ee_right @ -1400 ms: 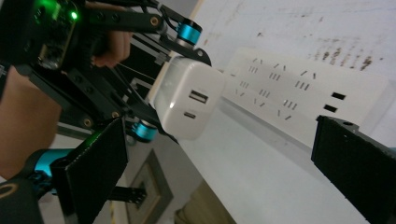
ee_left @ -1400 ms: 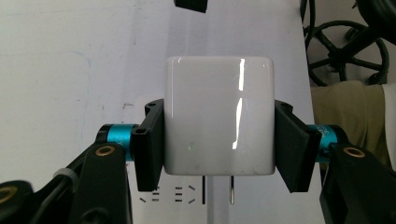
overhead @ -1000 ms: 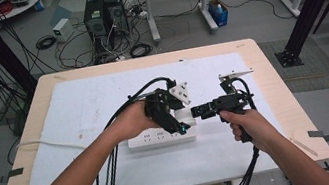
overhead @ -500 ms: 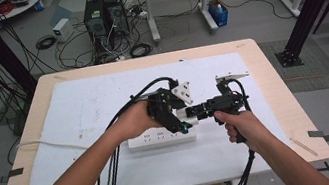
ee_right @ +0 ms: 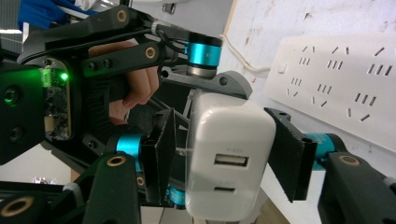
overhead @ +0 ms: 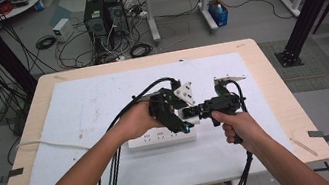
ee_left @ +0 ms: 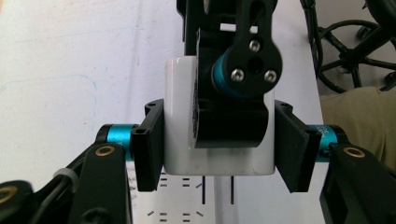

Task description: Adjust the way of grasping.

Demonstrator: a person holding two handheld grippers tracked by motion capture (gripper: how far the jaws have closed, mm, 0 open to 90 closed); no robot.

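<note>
A white charger point(ee_left: 180, 116) with two ports on its end point(ee_right: 229, 140) hangs just above a white power strip point(overhead: 160, 138). My left gripper point(ee_left: 219, 149) is shut on the charger, a pad flat on each side. It comes in from the left in the high view point(overhead: 181, 122). My right gripper point(ee_right: 224, 154) reaches in from the right point(overhead: 195, 113) and straddles the same charger point(overhead: 187, 114). Its jaws have just been closing on it. The right pad sits at the charger's side and a thin gap remains at the left pad.
The power strip point(ee_right: 336, 79) lies on a white mat point(overhead: 88, 105) over a wooden table point(overhead: 286, 102), its cord trailing left. Black cables run from both grippers off the near edge. Computers and cables stand on the floor beyond.
My right gripper has edged left up to the charger and its jaws have narrowed around it. The left hand and the charger have stayed put.
</note>
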